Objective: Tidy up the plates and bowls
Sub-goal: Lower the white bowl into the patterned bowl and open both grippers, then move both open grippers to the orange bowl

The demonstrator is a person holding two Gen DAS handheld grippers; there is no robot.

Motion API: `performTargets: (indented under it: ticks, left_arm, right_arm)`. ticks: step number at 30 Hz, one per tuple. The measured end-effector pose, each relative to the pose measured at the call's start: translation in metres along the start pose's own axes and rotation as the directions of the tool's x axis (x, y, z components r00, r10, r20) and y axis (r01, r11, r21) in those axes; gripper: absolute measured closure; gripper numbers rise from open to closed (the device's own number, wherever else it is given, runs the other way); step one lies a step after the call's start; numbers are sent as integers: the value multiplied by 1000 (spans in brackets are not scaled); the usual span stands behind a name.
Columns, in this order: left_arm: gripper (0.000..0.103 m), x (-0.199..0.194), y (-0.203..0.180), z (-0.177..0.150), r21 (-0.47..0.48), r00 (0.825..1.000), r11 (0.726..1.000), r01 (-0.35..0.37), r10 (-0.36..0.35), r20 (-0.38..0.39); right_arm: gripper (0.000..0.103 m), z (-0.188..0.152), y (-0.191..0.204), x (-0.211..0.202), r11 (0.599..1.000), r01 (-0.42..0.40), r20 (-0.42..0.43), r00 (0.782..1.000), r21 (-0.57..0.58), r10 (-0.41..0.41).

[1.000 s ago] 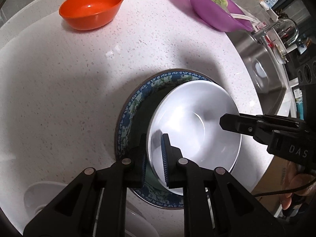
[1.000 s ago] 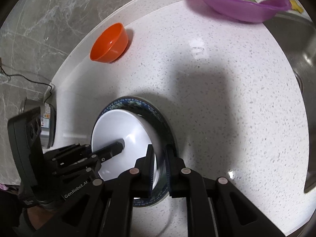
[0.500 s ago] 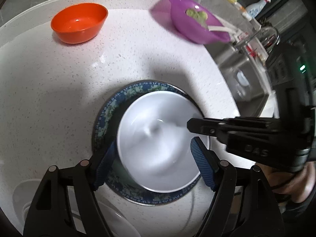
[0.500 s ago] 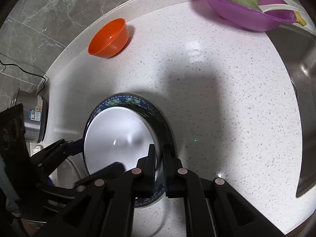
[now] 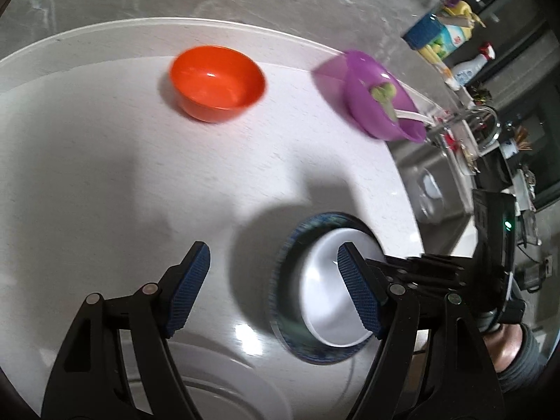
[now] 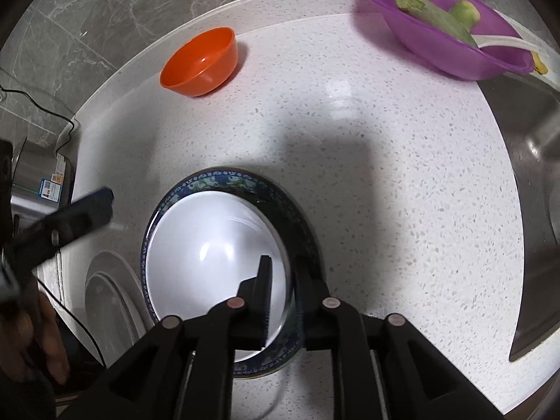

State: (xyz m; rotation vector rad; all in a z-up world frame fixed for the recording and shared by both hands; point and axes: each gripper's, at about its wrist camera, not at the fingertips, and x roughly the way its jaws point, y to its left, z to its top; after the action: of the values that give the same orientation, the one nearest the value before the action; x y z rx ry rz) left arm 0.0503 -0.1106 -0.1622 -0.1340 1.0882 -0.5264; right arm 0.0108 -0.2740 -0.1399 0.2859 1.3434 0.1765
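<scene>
A white bowl (image 6: 210, 245) sits inside a blue-patterned plate (image 6: 290, 210) on the white speckled counter. My right gripper (image 6: 281, 280) is shut on the white bowl's near rim. The bowl (image 5: 325, 294) and plate (image 5: 283, 280) also show in the left wrist view, low and right. My left gripper (image 5: 273, 276) is open and empty, lifted above the counter left of the bowl. An orange bowl (image 5: 217, 82) (image 6: 199, 63) stands empty at the back of the counter.
A purple bowl (image 6: 448, 31) (image 5: 378, 105) with green vegetables stands at the back right by the steel sink (image 6: 535, 182). White plates (image 6: 108, 301) lie at the counter's near left edge. A metal appliance (image 6: 38, 182) with a cord stands far left.
My left gripper let go of the white bowl, opened wide, and pulled up and to the left. My right gripper stays shut on the bowl's rim.
</scene>
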Motion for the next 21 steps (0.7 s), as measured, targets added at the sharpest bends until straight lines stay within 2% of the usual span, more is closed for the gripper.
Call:
performTargets:
  ticks: [6,15,18,20,21]
  left_arm:
    - [29,3,20,8,-17,1000,1000,-9,9,-13]
    - [29,9,29,15,-44,1000,999,-2,1,-15]
    - [29,8,39,26,-56,1000,998,-12,12,-4]
    - [29,7,48,39,-61,999,998,-29,30,11]
    - [29,6,52,45,-65,999,997,-39,41,19]
  right_arm:
    - [72,0,7,1,1000,18,-2,1000,-17,-18]
    - [62,1,10,-15,1000,16,19,1000,12,-17]
    - [62,4,10,-35,1000,-5,51,999,17,4]
    - [62,13,6,-53,999,-29,103,994,27,26]
    - [62,22,1,-63,997,-67,143,988,37,61]
